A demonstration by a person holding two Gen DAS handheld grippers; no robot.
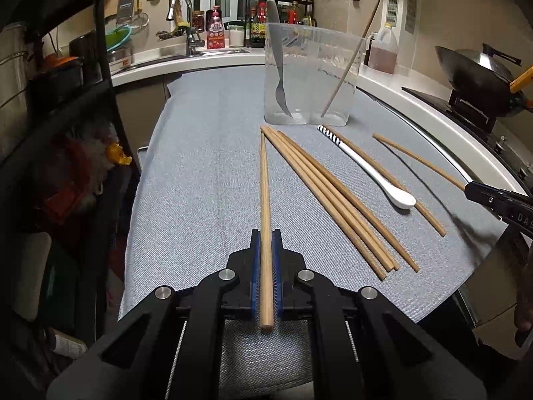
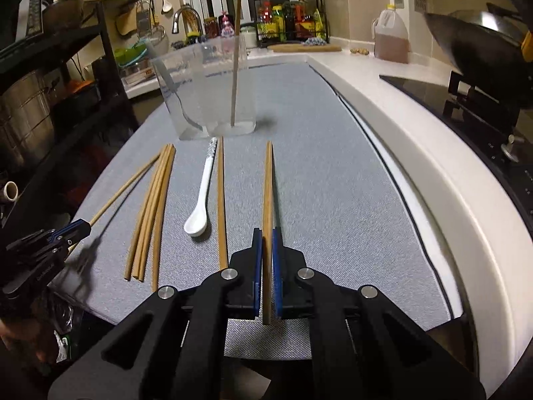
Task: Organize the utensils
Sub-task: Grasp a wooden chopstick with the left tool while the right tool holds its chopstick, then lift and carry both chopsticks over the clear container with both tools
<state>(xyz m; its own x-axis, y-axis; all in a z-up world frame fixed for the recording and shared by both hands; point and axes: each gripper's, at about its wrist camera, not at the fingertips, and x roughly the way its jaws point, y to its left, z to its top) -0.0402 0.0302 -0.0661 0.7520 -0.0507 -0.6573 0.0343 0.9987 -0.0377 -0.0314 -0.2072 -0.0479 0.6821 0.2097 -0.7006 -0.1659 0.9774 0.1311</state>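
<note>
container [image 1: 309, 76] behind chopsticks [image 1: 333, 196] | spoon [image 1: 373, 166] right of them (all on cloth [image 1: 200, 166])

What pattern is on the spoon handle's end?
The white spoon has black-and-white stripes at the handle's end, nearest the clear container. Clearest in the left wrist view.

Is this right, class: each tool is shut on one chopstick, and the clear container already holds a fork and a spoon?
Not the spoon. The left wrist view shows the clear container holding a fork and one chopstick; the white spoon lies on the mat. The rest stands.
</note>
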